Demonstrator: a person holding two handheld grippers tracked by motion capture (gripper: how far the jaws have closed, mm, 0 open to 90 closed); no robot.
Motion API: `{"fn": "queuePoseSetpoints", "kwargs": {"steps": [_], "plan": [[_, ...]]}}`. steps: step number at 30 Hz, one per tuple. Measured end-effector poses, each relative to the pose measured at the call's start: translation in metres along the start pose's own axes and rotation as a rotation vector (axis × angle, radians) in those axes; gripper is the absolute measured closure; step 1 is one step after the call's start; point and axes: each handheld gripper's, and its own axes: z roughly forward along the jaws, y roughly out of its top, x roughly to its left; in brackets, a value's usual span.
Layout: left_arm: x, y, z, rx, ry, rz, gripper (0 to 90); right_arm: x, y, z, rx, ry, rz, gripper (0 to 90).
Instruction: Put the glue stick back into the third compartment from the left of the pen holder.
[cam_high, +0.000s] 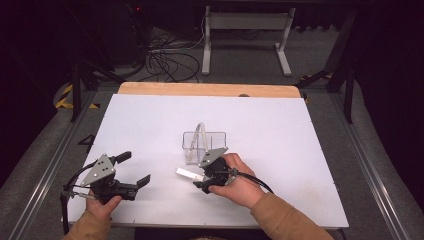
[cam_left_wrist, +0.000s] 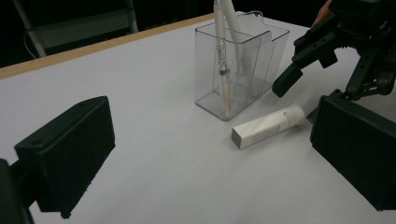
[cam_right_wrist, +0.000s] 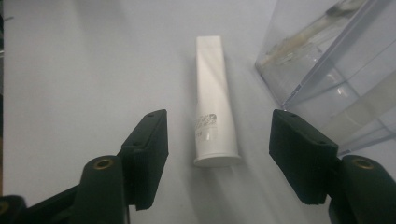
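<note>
Right gripper (cam_right_wrist: 217, 158) spread wide, nothing grasped, white tube (cam_right_wrist: 214, 100) lying flat just ahead between the jaws. Clear organizer (cam_right_wrist: 336, 70) close beside (risky): could get nudged, or tube could roll away.

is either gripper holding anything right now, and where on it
Nothing is held. The right gripper has open jaws either side of the white tube near its cap end, not touching. The left gripper is open and empty.
</note>
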Motion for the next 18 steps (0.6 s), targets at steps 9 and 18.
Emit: {"fn": "queuePoseSetpoints", "kwargs": {"steps": [9,18], "plan": [[0.0,0.0,0.0,0.001,-0.001,0.001,0.7,0.003,0.001,0.01,0.058,0.006,-0.026,43.1],[0.001,0.0,0.0,-0.003,-0.009,0.0,0.8,0.004,0.002,0.012,0.089,-0.006,-0.045,56.0]]}}
